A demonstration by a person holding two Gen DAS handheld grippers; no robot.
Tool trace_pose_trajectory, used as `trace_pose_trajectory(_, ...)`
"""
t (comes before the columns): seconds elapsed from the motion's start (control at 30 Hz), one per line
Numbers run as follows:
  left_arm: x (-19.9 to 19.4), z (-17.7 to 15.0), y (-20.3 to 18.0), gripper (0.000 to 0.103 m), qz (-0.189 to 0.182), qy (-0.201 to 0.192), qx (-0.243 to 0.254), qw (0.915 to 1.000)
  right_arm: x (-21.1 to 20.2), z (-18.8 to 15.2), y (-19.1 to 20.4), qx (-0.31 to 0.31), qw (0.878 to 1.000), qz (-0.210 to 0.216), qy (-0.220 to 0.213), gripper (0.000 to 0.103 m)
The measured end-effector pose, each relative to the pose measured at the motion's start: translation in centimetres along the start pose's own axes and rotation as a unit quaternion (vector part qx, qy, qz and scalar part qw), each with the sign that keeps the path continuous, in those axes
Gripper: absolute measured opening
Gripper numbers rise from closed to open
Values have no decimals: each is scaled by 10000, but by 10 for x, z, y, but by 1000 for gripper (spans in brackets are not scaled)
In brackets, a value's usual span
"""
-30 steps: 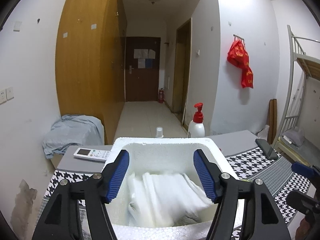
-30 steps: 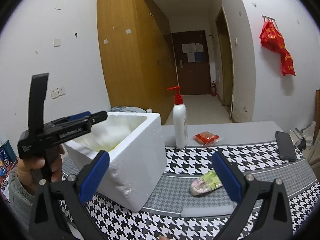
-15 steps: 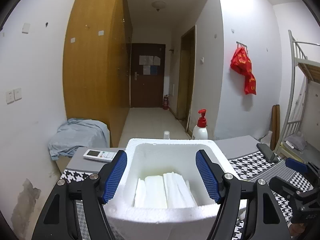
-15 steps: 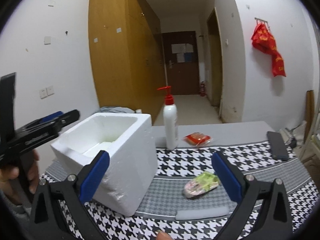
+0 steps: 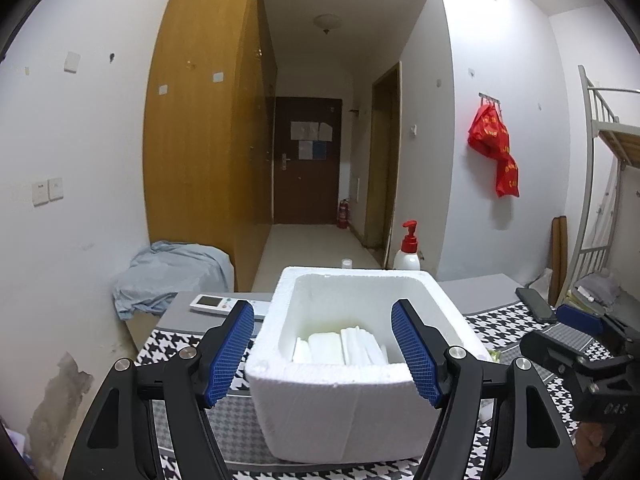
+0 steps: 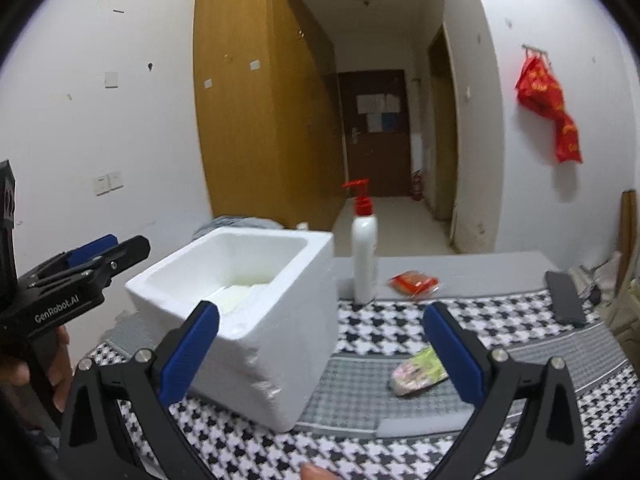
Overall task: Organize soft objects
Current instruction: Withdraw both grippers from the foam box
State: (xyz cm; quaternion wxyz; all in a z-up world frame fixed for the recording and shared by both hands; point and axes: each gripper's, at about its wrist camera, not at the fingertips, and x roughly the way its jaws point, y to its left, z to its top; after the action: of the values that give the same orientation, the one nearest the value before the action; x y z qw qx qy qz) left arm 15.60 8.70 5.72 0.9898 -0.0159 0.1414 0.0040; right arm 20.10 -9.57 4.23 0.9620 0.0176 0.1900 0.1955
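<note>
A white foam box (image 5: pixel 340 400) stands on the houndstooth table, and folded white soft pieces (image 5: pixel 340 348) lie inside it. My left gripper (image 5: pixel 325 350) is open just in front of the box, its blue pads (image 5: pixel 234 346) apart and holding nothing. The right wrist view shows the box (image 6: pixel 272 340) at left, with the left gripper (image 6: pixel 116 250) beside it in a person's hand. My right gripper (image 6: pixel 320 352) is open and empty above the table. A green and pink soft packet (image 6: pixel 418 372) lies near its right finger. A red packet (image 6: pixel 414 282) lies further back.
A red-pump white bottle (image 6: pixel 364 256) stands behind the box. A white foam strip (image 6: pixel 424 426) lies near the front edge and a dark phone (image 6: pixel 564 298) at far right. A remote (image 5: pixel 212 303) sits at back left. Blue cloth (image 5: pixel 172 276) lies past the table edge.
My left gripper has drawn back out of the foam box, leaving the white folded pieces inside. The right gripper has barely shifted and stays open.
</note>
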Motion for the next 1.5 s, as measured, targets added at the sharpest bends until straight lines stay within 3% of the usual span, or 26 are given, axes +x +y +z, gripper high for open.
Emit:
trace_pose_trajectory(0.27,-18,-4,2,73,41,-71,-59,9999,-2,-2,8,-58,9999,64,-54,103)
trace_pose_trajectory(0.5,-29,-13,2,73,33,-61,-108,9999,-6,-4,12,33,9997,-175,-148,103)
trace_pose_trajectory(0.6,-33,-19,3,87,60,-37,-191,9998,-8,-4,11,36,9995,-237,-187,103)
trace_pose_trajectory(0.77,-47,-30,2,91,-44,-103,-280,9995,-16,-8,15,-28,9994,-90,-345,103)
trace_pose_trajectory(0.9,-55,-38,-4,102,-40,-184,-206,9996,-21,-15,15,-44,9993,-17,-372,103)
trace_pose_trajectory(1.2,-66,-55,-7,102,-162,-107,-333,9993,-36,-27,22,-252,9980,-65,-584,103)
trace_pose_trajectory(1.33,-74,-65,-8,102,-218,-271,-463,9983,-48,-33,21,-226,9959,75,-868,103)
trace_pose_trajectory(1.5,-78,-72,-16,102,-243,-335,-434,9982,-49,-42,16,-118,9963,61,-844,103)
